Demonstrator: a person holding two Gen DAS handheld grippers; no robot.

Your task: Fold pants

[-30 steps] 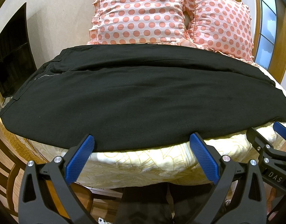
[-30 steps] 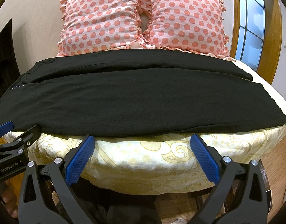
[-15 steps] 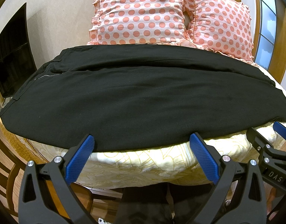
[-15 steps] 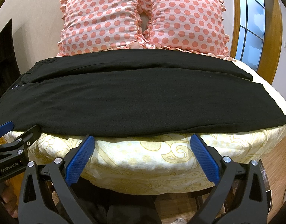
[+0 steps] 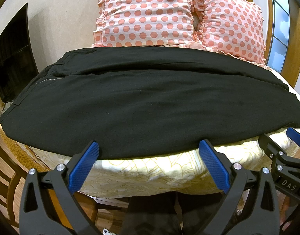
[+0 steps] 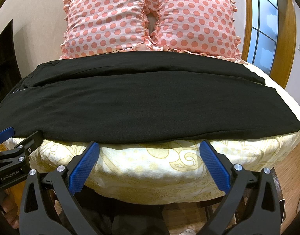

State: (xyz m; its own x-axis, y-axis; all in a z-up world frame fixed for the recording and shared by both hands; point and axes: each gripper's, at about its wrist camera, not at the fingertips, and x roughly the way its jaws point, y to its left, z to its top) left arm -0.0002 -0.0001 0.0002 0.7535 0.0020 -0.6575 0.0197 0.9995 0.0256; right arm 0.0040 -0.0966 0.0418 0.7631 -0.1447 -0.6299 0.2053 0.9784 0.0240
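Note:
Black pants [image 5: 146, 101] lie flat across the bed, waistband to the left, leg hems to the right; they also show in the right wrist view [image 6: 142, 101]. My left gripper [image 5: 149, 148] is open and empty, its blue fingertips just at the pants' near edge. My right gripper [image 6: 149, 148] is open and empty, hovering over the yellow bedspread just short of the pants' near edge. Each gripper shows at the side of the other's view: the right one in the left wrist view [image 5: 283, 156], the left one in the right wrist view [image 6: 15, 150].
The pants rest on a yellow patterned bedspread [image 6: 154, 162]. Two pink polka-dot pillows [image 5: 148, 17] stand against the wall behind. A dark TV screen [image 5: 11, 62] is at the left, a wood-framed window [image 6: 265, 29] at the right, wooden floor below.

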